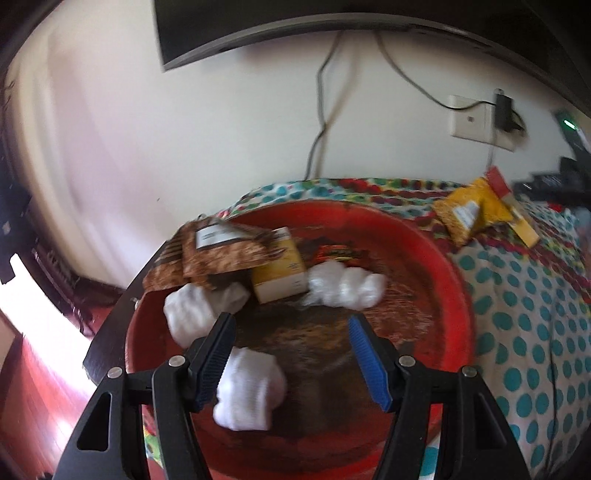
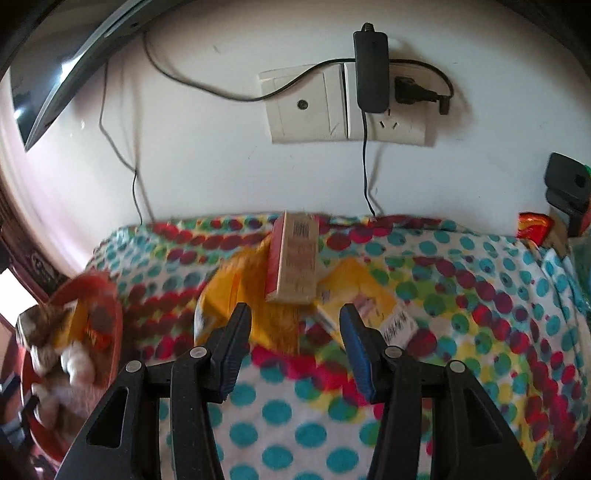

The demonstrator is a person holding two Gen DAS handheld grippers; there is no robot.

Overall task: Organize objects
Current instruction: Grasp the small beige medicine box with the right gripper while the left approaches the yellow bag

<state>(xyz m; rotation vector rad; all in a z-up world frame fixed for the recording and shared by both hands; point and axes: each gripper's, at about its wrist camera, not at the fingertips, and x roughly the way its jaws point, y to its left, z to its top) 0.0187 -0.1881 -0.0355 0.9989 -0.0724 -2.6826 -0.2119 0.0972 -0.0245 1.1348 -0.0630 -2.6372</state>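
Observation:
A red bowl (image 1: 436, 258) sits on the dotted cloth and holds a brown packet (image 1: 221, 254), a yellow box (image 1: 280, 273) and three white sock bundles (image 1: 251, 391). My left gripper (image 1: 291, 332) is open above the bowl, with one sock bundle just inside its left finger. My right gripper (image 2: 295, 321) is open over the cloth, just short of a yellow packet (image 2: 255, 295), a red-edged carton (image 2: 295, 258) lying on it, and a yellow box (image 2: 369, 299). The bowl also shows at the left of the right wrist view (image 2: 107, 295).
The dotted cloth (image 2: 295, 413) covers the table against a white wall. A wall socket with a black adapter (image 2: 369, 66) and hanging cables is above. A TV (image 1: 332, 22) hangs on the wall. Dark devices (image 2: 565, 188) stand at the far right.

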